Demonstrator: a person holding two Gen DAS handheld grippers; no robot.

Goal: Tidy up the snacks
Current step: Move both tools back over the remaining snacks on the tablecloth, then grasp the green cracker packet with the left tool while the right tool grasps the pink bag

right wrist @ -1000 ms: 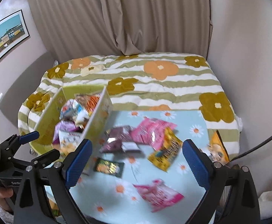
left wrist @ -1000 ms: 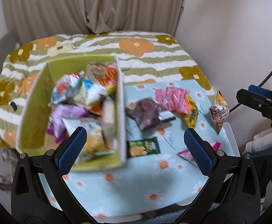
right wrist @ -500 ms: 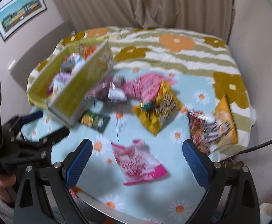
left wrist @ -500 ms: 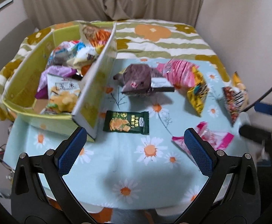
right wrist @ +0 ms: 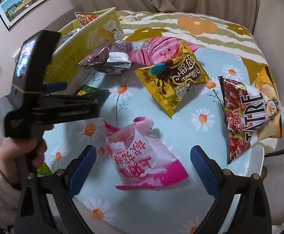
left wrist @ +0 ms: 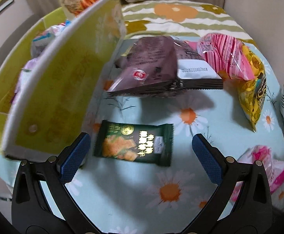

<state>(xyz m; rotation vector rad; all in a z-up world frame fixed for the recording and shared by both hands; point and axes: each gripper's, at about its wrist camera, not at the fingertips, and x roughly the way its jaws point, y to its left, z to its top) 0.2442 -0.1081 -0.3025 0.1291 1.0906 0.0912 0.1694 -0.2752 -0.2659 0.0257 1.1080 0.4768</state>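
A dark green cracker packet [left wrist: 133,143] lies flat on the daisy tablecloth, between the open fingers of my left gripper [left wrist: 141,156], close in front of it. A pink and white snack bag [right wrist: 142,159] lies between the open fingers of my right gripper [right wrist: 143,164]. The yellow-green box [left wrist: 50,89] with several snacks in it stands at the left. A brown packet [left wrist: 155,68], a pink striped bag [left wrist: 225,56] and a yellow bag [right wrist: 173,76] lie further back. My left gripper also shows at the left of the right wrist view [right wrist: 56,93].
A red TATRE bag [right wrist: 245,117] and an orange bag [right wrist: 266,81] lie at the table's right edge. Behind the table is a bed with a flowered striped cover [right wrist: 181,25]. A cable [right wrist: 278,150] hangs at the right.
Both grippers have come down and forward toward the table. The green packet now sits between my left fingers, and the pink and white bag between my right fingers. Both stay open.
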